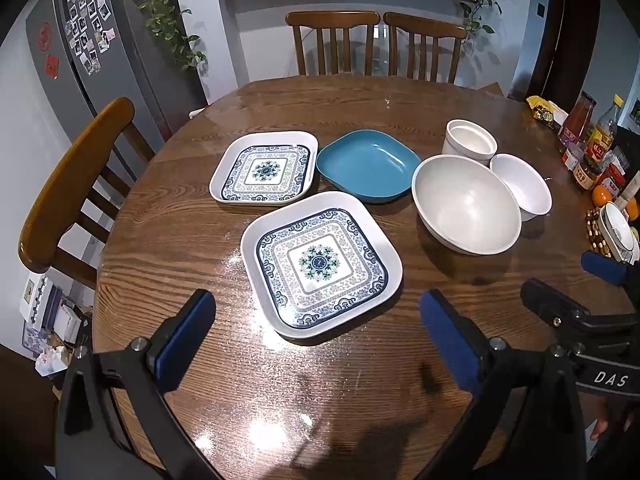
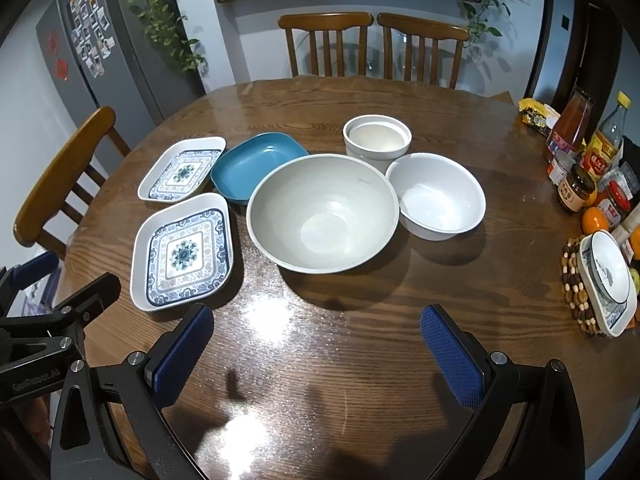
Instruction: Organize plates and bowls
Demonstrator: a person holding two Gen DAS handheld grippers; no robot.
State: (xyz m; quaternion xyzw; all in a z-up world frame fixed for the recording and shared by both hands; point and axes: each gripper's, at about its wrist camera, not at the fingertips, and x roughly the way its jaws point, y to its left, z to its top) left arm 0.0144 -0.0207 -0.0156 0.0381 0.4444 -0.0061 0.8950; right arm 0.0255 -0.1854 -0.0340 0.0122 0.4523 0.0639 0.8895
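Two square blue-patterned plates lie on the round wooden table, a near one (image 1: 321,264) (image 2: 184,251) and a far one (image 1: 265,167) (image 2: 182,169). A teal square dish (image 1: 368,164) (image 2: 256,166) sits beside them. To the right stand a large grey bowl (image 1: 466,204) (image 2: 322,212), a small white bowl (image 1: 522,186) (image 2: 436,196) and a white straight-sided cup-like bowl (image 1: 470,140) (image 2: 378,136). My left gripper (image 1: 316,336) hovers open just short of the near plate. Over bare wood in front of the large bowl, my right gripper (image 2: 316,354) is open too, and holds nothing.
Bottles and jars (image 2: 584,152), oranges and a patterned dish on a beaded trivet (image 2: 600,284) crowd the table's right edge. Wooden chairs stand at the far side (image 1: 332,40) and on the left (image 1: 76,176). A fridge (image 1: 92,52) stands at the back left.
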